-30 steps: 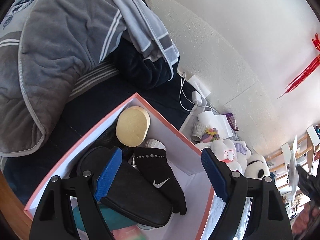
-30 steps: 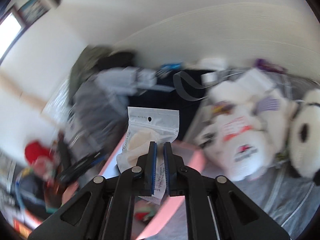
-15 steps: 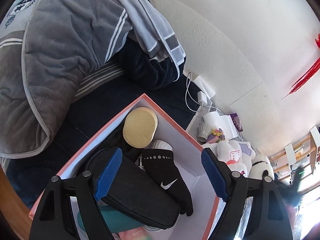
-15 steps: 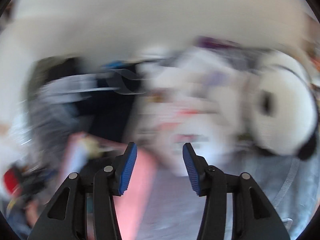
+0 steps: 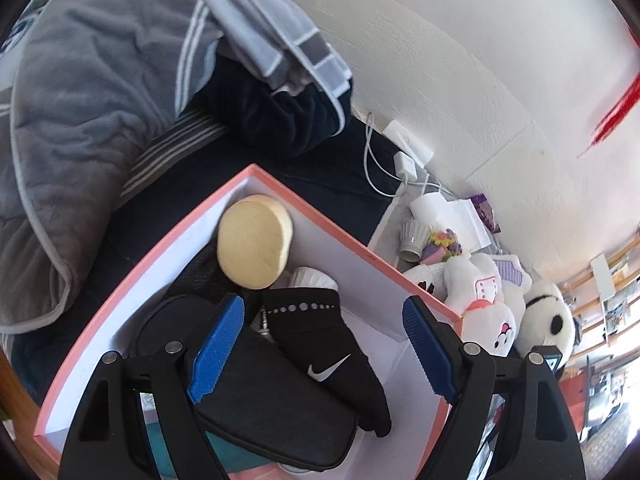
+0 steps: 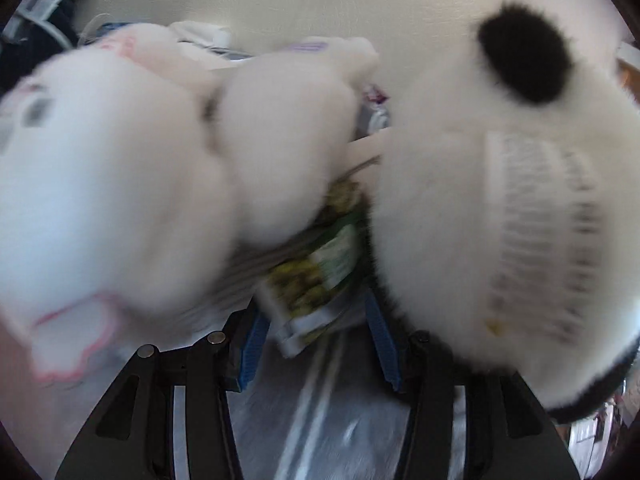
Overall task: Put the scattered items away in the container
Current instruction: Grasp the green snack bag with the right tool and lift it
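In the left wrist view, a pink-edged box [image 5: 320, 216] lies on the bed and holds a tan sponge [image 5: 252, 242], a black glove [image 5: 324, 344], a black pouch [image 5: 276, 408] and something teal. My left gripper [image 5: 320, 348] hangs open and empty over the box. In the right wrist view, my right gripper [image 6: 320, 348] is open, with a green and yellow packet [image 6: 320, 276] between its pads, wedged between a white plush [image 6: 104, 184] and a panda plush [image 6: 500, 184]. The view is blurred.
Grey and navy clothes [image 5: 120, 72] are heaped behind the box. A white charger and cable [image 5: 404, 160], a grey cup [image 5: 414, 236] and small items lie by the wall. The white plush [image 5: 480, 304] and the panda [image 5: 548, 320] sit right of the box.
My right gripper let go of the clear bag, opened, swung right from the box and closed in on the packet between the plush toys. The left gripper stayed open over the box.
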{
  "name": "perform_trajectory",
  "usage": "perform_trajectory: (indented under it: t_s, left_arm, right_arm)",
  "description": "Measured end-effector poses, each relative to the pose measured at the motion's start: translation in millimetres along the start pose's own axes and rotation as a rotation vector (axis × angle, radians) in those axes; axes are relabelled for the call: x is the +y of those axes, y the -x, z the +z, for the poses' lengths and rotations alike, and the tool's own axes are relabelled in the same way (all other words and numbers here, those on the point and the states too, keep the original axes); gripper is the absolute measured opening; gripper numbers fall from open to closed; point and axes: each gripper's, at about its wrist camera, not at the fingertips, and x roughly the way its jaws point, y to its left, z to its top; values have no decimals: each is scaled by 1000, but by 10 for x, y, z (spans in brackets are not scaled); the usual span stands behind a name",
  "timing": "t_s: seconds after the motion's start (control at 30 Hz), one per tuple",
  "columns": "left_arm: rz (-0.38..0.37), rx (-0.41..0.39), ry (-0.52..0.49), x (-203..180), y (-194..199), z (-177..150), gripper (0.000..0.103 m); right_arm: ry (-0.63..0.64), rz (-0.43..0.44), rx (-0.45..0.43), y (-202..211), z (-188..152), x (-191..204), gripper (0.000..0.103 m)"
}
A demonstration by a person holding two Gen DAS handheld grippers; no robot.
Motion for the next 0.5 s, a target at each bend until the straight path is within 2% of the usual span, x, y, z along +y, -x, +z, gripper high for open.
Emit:
perform_trajectory:
  t_s: [0.07, 0.13, 0.27, 0.4, 0.5]
  left_arm:
    - [5, 0, -21, -74, -35, 8, 81]
    - [2, 6, -36, -136, -72, 2, 81]
    - [-1, 23, -74, -268, -131, -58, 81]
    - [-12, 9, -128, -451, -100, -149, 81]
    - [-36, -6, -182, -662, -68, -203, 81]
  right_arm:
    - [-41, 17, -18, -25, 18, -63, 28]
    - [-118, 94, -14, 60, 15, -236, 21]
    - [-244, 236, -37, 494, -144, -636, 19]
    - [-394, 410, -42, 1086, -503, -951, 19]
    - [-537, 574, -51, 1488, -820, -1070, 19]
